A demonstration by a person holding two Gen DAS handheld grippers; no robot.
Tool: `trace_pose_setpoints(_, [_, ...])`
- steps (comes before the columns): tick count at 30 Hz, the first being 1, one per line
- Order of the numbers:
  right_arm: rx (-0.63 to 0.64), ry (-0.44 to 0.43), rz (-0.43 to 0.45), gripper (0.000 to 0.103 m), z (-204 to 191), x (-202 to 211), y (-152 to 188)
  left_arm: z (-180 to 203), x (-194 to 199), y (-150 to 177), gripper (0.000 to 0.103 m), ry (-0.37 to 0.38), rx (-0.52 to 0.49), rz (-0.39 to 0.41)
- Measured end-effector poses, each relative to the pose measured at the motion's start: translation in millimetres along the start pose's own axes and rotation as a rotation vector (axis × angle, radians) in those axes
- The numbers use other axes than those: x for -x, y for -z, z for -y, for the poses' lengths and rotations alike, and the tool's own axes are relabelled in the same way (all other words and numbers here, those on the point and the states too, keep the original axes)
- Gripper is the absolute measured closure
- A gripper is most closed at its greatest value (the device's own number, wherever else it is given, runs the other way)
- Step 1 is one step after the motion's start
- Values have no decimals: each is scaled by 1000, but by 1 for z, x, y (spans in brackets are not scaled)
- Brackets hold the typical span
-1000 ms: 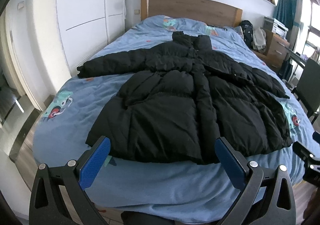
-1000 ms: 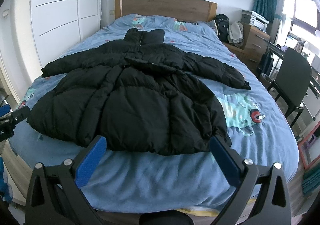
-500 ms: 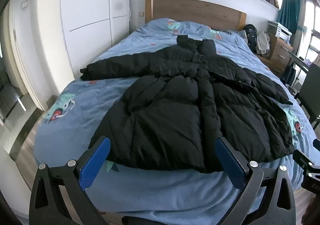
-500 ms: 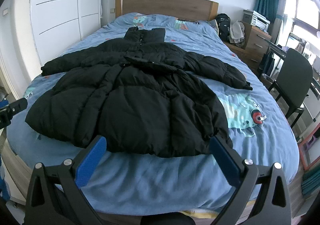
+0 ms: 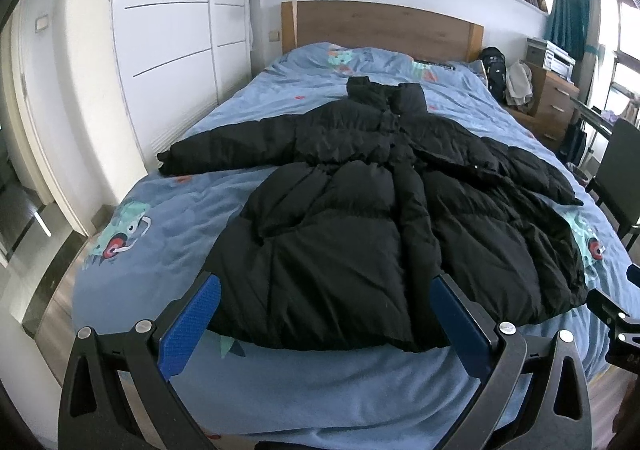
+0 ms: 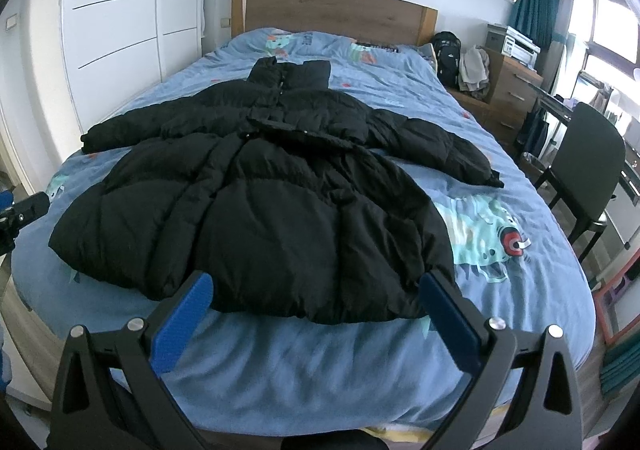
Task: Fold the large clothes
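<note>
Big black coat (image 5: 360, 218) flat on the bed (image 5: 168, 226), front up, collar by the headboard (image 5: 380, 26), hem near the foot. Both sleeves out to the sides. No fold made yet, so likely the very start: coming in to take hold.

Left gripper (image 5: 324, 314) spread wide, nothing in it, hanging over the hem at the coat's left bottom corner. Right gripper (image 6: 316, 310) spread wide too, nothing in it, over the hem at the right bottom corner. Not touching the coat, as far as can be seen.

Next move probably: go down, pinch the hem or reach for a sleeve, then fold it in over the middle. Coat looks thick and puffy, so a deep bite may be needed, or it may slip out and spring back.

Hard to see: where hem meets blanket under the blue fingers (image 5: 188, 326). Coat's underside hidden. Zip or buttons too dark to make out. Only a bit of the other tool at each picture's edge. Chair (image 6: 580, 170) cut off at the side.
</note>
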State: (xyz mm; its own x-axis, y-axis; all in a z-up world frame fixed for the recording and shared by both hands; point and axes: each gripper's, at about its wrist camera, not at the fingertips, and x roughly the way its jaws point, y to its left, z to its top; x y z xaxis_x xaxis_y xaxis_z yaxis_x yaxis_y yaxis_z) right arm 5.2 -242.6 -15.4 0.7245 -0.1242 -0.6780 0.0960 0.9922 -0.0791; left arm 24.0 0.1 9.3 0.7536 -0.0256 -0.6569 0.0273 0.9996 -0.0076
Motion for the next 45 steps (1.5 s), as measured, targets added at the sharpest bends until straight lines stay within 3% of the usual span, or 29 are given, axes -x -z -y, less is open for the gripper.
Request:
trace_pose_setpoints(19, [-1,7,18,0,13,6,-31,-11,-12,-20,1,-21,14,-17])
trace_pose_setpoints(27, [-15,8,31,0,24,-2,-51,-15,-22,-37,1,-62,17,-6])
trace_pose_setpoints(35, [-63,5,20,0,48,-25,-69,-23,-46,-51,1,-65,47,-27])
trace_pose_setpoints(45, [-129,85,7,0,94,-77,-112,-37,-100,-76,1,-77,102,-69])
